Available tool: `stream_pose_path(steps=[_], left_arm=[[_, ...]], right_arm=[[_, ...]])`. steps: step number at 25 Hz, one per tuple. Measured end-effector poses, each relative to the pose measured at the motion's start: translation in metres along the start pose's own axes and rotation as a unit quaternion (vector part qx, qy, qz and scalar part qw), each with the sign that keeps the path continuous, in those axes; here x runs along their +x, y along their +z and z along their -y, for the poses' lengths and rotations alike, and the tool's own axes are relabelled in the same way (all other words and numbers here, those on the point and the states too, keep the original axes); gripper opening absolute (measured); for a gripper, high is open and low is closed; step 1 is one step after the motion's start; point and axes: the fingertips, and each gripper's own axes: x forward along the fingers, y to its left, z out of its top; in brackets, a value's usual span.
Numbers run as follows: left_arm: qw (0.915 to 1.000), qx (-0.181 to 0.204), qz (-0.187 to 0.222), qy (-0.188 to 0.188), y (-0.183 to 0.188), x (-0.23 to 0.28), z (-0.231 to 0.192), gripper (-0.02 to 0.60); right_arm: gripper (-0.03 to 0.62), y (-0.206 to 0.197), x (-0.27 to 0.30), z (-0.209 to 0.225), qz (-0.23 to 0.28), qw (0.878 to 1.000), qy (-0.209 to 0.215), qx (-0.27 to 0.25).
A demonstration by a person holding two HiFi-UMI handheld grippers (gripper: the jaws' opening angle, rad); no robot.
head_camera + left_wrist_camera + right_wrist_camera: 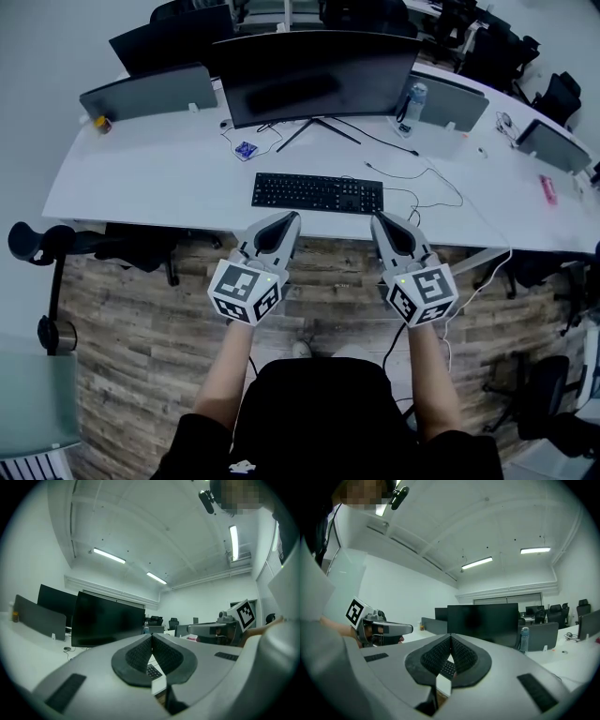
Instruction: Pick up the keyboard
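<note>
A black keyboard (pixel 317 192) lies flat on the white desk (pixel 150 178), near its front edge and below the big monitor. My left gripper (pixel 291 217) hovers just short of the desk edge, in front of the keyboard's left half, shut and empty. My right gripper (pixel 377 218) mirrors it in front of the keyboard's right end, also shut with nothing in it. In the left gripper view a sliver of the keyboard (pixel 153 671) shows below the closed pads, and the right gripper view shows the keyboard (pixel 447 669) the same way.
A dark curved monitor (pixel 317 75) stands behind the keyboard, with cables (pixel 422 183) trailing right across the desk. A water bottle (pixel 413 103) stands at the back right. Grey divider panels (pixel 148 92) line the desk's rear. Office chairs (pixel 37 246) flank the wooden floor (pixel 141 328).
</note>
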Motion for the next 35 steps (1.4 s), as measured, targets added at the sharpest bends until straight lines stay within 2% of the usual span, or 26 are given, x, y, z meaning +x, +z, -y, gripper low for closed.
stream_pose_path(steps=[14,35], left_arm=[[0.9998,-0.011,-0.014,-0.006,-0.015,0.031,-0.017,0.009],[0.9987,-0.011,-0.028,0.04,-0.018,0.162,-0.055,0.009]], right_arm=[[0.005,-0.011,0.024,0.022,-0.011,1.0,-0.005,0.005],[0.005,-0.024,0.111,0.145,-0.023,0.999,0.04,0.019]])
